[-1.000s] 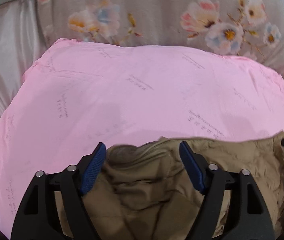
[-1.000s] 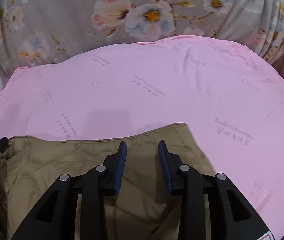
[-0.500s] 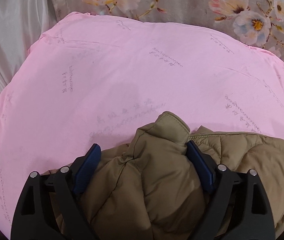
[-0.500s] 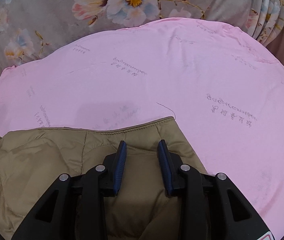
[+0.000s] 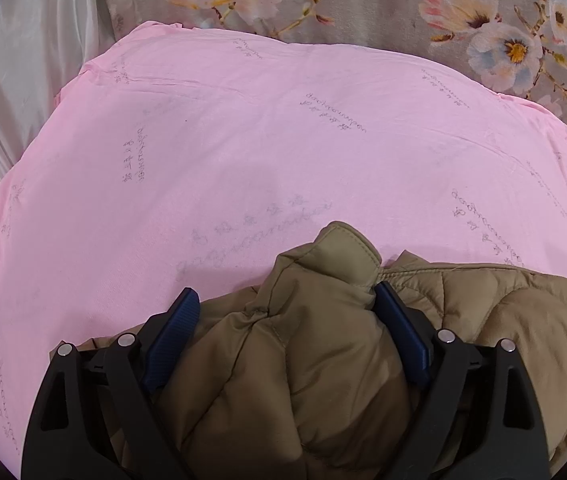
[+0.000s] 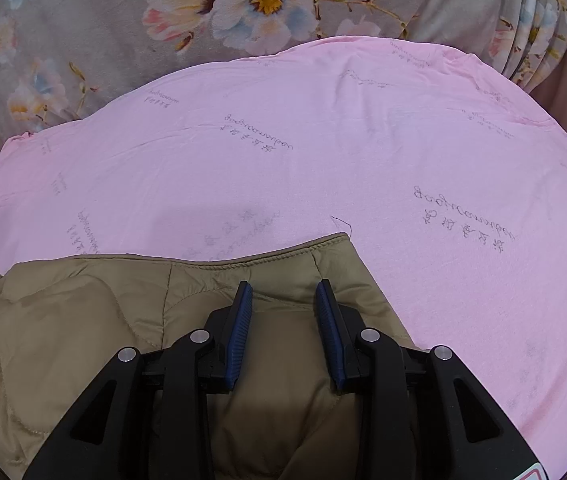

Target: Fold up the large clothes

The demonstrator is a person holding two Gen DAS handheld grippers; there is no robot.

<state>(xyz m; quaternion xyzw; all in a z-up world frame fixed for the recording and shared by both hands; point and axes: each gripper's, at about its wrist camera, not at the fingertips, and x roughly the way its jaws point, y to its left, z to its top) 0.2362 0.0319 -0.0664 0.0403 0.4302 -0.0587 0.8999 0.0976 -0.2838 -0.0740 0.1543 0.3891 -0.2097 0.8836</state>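
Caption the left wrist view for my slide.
Left gripper open around a bunched tan jacket on a pink sheet.

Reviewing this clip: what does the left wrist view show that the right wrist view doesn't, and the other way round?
Only the left wrist view shows a bunched, puffy fold of the tan quilted jacket rising between the widely spread fingers of the left gripper, plus shiny white satin fabric at the far left. Only the right wrist view shows the jacket's flat stitched hem corner, a loose thread beside it, and the narrower right gripper over flat fabric. Both show the pink printed sheet and grey floral cloth beyond it.
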